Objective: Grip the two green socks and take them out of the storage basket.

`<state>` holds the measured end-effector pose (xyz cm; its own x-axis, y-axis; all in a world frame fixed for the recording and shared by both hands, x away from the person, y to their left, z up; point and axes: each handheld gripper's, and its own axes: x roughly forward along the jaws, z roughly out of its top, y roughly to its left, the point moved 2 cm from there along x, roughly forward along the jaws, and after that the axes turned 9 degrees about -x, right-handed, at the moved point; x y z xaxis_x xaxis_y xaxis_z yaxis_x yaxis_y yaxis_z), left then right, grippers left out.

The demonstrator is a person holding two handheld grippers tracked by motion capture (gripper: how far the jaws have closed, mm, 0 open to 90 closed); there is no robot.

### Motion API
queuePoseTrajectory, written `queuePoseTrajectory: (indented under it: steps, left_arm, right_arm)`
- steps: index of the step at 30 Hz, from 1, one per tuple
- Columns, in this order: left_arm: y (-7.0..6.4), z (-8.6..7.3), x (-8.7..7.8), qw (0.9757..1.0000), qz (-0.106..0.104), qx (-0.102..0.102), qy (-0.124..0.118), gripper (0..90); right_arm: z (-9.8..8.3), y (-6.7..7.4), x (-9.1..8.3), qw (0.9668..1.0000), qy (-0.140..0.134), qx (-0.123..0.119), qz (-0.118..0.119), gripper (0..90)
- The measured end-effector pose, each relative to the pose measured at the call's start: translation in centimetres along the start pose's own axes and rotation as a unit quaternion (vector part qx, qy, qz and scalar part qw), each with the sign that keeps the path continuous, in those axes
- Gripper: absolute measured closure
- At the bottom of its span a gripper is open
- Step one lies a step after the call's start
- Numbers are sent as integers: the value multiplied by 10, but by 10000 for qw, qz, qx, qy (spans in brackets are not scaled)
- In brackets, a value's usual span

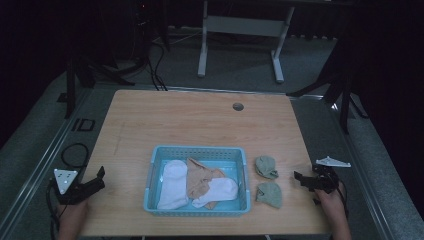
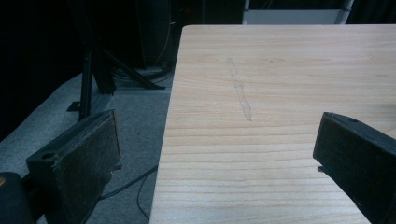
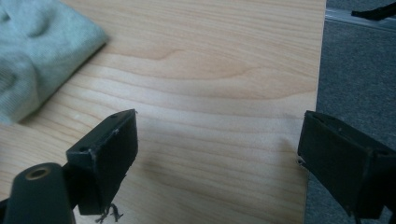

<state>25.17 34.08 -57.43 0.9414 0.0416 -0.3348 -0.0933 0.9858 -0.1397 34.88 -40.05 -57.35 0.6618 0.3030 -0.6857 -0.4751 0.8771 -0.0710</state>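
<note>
A light blue basket point(image 1: 152, 170) sits at the front middle of the wooden table point(image 1: 200, 120). Inside lie a white sock point(image 1: 172, 185), a tan sock point(image 1: 200, 177) and another white sock point(image 1: 217, 191). Two green socks point(image 1: 266, 166) point(image 1: 270, 193) lie on the table just right of the basket; one green sock point(image 3: 32, 51) fills the upper left of the right gripper view. My left gripper point(image 1: 100, 177) point(image 2: 215, 149) is open at the table's left edge. My right gripper point(image 1: 300, 179) point(image 3: 217, 154) is open at the right edge, a little right of the green socks. Both are empty.
A round cable hole point(image 1: 238, 106) is in the table's far side. White desk legs point(image 1: 202, 45) and black stands point(image 1: 75, 75) rise from the grey floor beyond and beside the table. Cables point(image 1: 72, 152) lie on the floor at the left.
</note>
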Motion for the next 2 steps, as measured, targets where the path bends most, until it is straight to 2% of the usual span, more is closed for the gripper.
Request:
queuePoseTrajectory:
  steps: [2]
  left_arm:
    - [0,0,0,10000,-3,1,1,3]
  right_arm:
    - [-1,1,1,10000,38,-28,-25,124]
